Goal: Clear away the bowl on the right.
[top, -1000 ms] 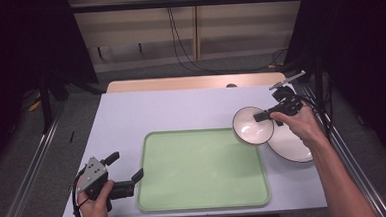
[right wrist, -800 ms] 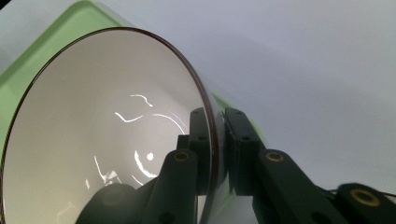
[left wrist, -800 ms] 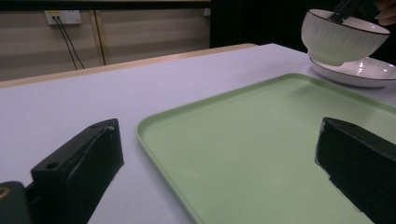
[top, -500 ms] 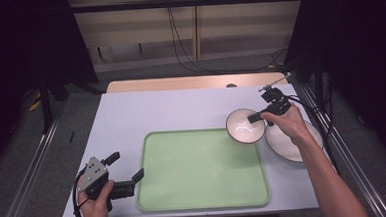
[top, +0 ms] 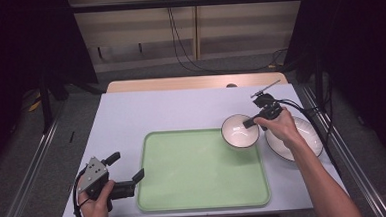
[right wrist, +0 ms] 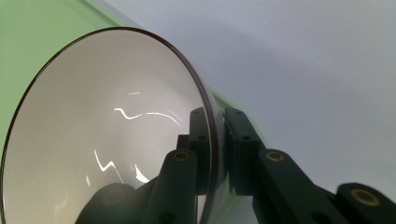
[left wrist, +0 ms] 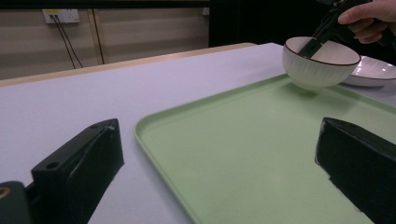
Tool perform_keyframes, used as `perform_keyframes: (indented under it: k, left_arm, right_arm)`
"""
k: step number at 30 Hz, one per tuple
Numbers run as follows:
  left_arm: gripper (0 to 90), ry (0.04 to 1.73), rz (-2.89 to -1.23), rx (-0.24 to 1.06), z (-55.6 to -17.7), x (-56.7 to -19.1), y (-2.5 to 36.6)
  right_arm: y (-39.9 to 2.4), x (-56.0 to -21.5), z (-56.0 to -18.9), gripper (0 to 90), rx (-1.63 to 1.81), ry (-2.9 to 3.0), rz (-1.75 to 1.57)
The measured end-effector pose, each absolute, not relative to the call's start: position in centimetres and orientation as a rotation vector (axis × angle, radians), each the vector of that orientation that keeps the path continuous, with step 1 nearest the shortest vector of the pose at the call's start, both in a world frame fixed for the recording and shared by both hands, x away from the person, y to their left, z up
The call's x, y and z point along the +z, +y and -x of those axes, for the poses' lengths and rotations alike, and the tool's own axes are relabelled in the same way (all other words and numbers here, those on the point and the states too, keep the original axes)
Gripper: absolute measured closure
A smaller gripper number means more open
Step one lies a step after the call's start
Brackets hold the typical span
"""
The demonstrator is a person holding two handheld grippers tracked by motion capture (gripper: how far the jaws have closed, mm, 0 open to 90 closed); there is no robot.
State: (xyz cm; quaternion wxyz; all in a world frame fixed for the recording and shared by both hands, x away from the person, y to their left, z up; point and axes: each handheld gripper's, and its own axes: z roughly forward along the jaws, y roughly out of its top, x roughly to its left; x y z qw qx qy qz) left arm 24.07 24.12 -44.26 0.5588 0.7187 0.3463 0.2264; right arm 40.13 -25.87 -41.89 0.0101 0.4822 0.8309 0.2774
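White glazed ceramic with a thin dark rim, the bowl point(top: 239, 131) is pinched by the right gripper point(top: 252, 121): in the right gripper view one black jaw lies inside the bowl point(right wrist: 102, 135) against the white inner wall and the other presses on the outside, so the rim runs between the two pads and the jaws are clamped on that thin wall. In the high view the bowl sits at the far right corner of the pale green tray point(top: 199, 170), over its edge, just beside a larger white plate point(top: 302, 130) that lies on the table point(top: 181, 109) to its right. From the left gripper view the bowl point(left wrist: 317, 65) appears tilted a little and low over the tray's far corner point(left wrist: 261, 149); whether its base touches the tray I cannot tell.

The right hand point(top: 282, 126) reaches in from the lower right, forearm stretched diagonally across the plate, wrist bent so the gripper points down and left into the bowl, its cable trailing off toward the table's right edge.

The left gripper point(top: 129, 179) rests low at the table's near left corner, just off the tray's left edge. Its jaws stand wide apart and hold nothing; the tray's near corner shows between them. The left hand point(top: 98, 198) wraps the gripper's body, grey plate on top, jaws aimed toward the tray.

No readable writing appears on the bowl, plate or tray.
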Motion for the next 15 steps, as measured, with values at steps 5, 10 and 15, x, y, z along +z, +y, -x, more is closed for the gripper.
perform_keyframes:
  k: [5, 10, 15]
  left_arm:
    - [1.0, 0.815, -1.701, 0.534, -24.03, -44.24, 24.19]
    - [1.0, 0.817, -1.698, 0.534, -24.05, -44.27, 24.20]
    - [1.0, 0.810, -1.701, 0.529, -24.09, -44.28, 24.12]
  right_arm:
    - [-25.83, -42.23, -40.36, 82.9, 0.863, 2.585, -1.514]
    - [-25.75, -42.50, -40.51, 82.9, 0.862, 2.564, -1.557]
    - [-25.59, -42.83, -40.72, 82.9, 0.842, 2.559, -1.566]
